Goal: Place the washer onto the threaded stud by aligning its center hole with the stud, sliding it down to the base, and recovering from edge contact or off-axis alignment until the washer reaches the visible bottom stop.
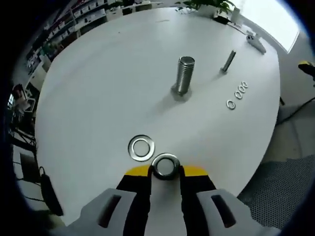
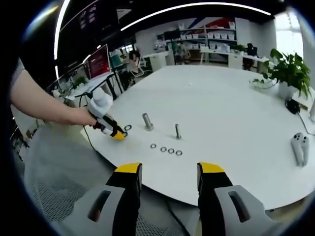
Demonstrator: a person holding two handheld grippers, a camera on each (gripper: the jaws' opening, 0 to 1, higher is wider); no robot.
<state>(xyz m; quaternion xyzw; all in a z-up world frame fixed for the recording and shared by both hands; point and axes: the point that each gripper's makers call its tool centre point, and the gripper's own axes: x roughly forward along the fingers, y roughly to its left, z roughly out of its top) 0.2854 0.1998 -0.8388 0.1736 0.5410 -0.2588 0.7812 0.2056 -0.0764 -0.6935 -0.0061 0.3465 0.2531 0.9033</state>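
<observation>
The large threaded stud (image 1: 185, 73) stands upright on the white table (image 1: 98, 88), well beyond my left gripper (image 1: 166, 169). That gripper's yellow-tipped jaws are shut on a large steel washer (image 1: 165, 166), held flat just above the table's near edge. A second large washer (image 1: 141, 147) lies flat on the table just left of it. In the right gripper view, a person's hand holds the left gripper (image 2: 117, 133) left of the stud (image 2: 147, 121). My right gripper (image 2: 167, 178) hangs open off the table's edge, holding nothing.
A thinner stud (image 1: 228, 61) stands right of the big one, with several small washers (image 1: 238, 94) in a row in front of it. A white controller (image 2: 300, 147) lies at the table's right side and a potted plant (image 2: 288, 73) behind it. A mesh chair (image 2: 54, 167) sits below the table's edge.
</observation>
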